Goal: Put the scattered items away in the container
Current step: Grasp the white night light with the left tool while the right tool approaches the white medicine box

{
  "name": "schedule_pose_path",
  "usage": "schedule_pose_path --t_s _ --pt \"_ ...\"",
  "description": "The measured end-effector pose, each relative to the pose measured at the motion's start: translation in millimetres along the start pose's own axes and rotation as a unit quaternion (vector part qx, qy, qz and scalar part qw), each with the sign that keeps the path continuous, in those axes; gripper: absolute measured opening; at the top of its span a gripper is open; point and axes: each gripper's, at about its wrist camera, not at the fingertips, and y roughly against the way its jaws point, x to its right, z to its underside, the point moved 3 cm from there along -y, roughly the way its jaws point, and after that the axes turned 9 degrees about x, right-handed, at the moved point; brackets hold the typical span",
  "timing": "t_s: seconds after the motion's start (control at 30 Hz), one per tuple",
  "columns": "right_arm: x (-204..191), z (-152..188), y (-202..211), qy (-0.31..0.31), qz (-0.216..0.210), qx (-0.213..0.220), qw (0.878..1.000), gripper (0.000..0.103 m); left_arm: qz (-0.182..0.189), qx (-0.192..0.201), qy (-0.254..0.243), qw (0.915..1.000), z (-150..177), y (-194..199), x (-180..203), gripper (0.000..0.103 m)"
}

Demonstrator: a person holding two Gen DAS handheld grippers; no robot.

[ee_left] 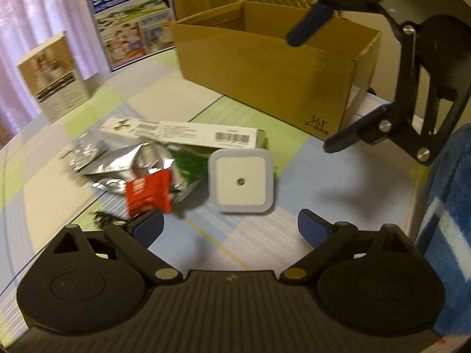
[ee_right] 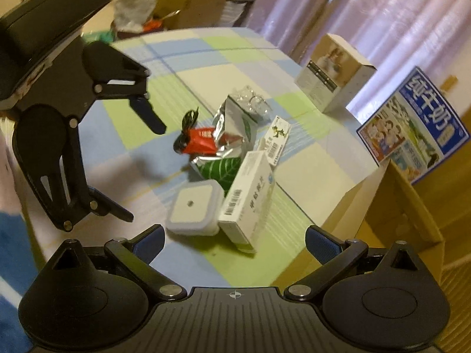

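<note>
Cardboard box [ee_left: 265,67] bears "361°"; blue carton [ee_left: 129,17] reads "纯牛奶".

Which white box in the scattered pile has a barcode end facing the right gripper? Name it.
The larger white carton, beside the square white night light. The slimmer toothpaste-style box lies farther back, behind it.

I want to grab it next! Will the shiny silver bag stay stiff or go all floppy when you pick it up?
Probably floppy: the silver foil bag is already crumpled and creased, so it would likely bend and crinkle. It looks light, being flattened. Its glossy surface may slip, and the red packet lying on it could slide off.
</note>
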Motion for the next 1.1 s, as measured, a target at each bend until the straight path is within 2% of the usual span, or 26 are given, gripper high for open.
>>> schedule_pose_path --t_s 0.13,0.37,0.5,0.63,0.7,0.97,1.1 --pt "-3.7 7.8 -14.4 0.038 -0.002 -0.012 0.999 0.087 0.008 -0.001 -0.012 0.9999 -1.9 -18.0 2.8 0.093" --pt "-9.8 18.6 -31.4 0.079 0.001 -0.020 0.997 0.083 0.018 0.000 -0.015 0.9997 -6.9 -41.8 2.9 0.091" --pt "-11.4 22.0 -38.5 0.092 0.003 -0.026 0.995 0.083 0.026 -0.004 -0.011 0.9996 -8.3 -54.1 2.7 0.083" --pt "-12.9 23.5 -45.1 0.099 0.007 -0.030 0.995 0.083 0.023 -0.015 -0.009 0.9996 -8.5 -60.9 0.9 0.067" --pt "-15.5 23.8 -47.6 0.102 0.008 -0.032 0.994 0.083 0.017 -0.017 -0.005 0.9997 -8.4 -59.9 -1.8 0.061" --pt "-24.8 20.6 -64.5 0.097 0.025 -0.045 0.994 0.080 0.008 -0.028 0.015 0.9995 4.8 -36.5 -17.4 0.061" --pt "-26.4 17.2 -80.1 0.079 0.048 -0.055 0.994 0.077 -0.003 -0.030 0.019 0.9994 18.2 -16.6 -25.1 0.061"
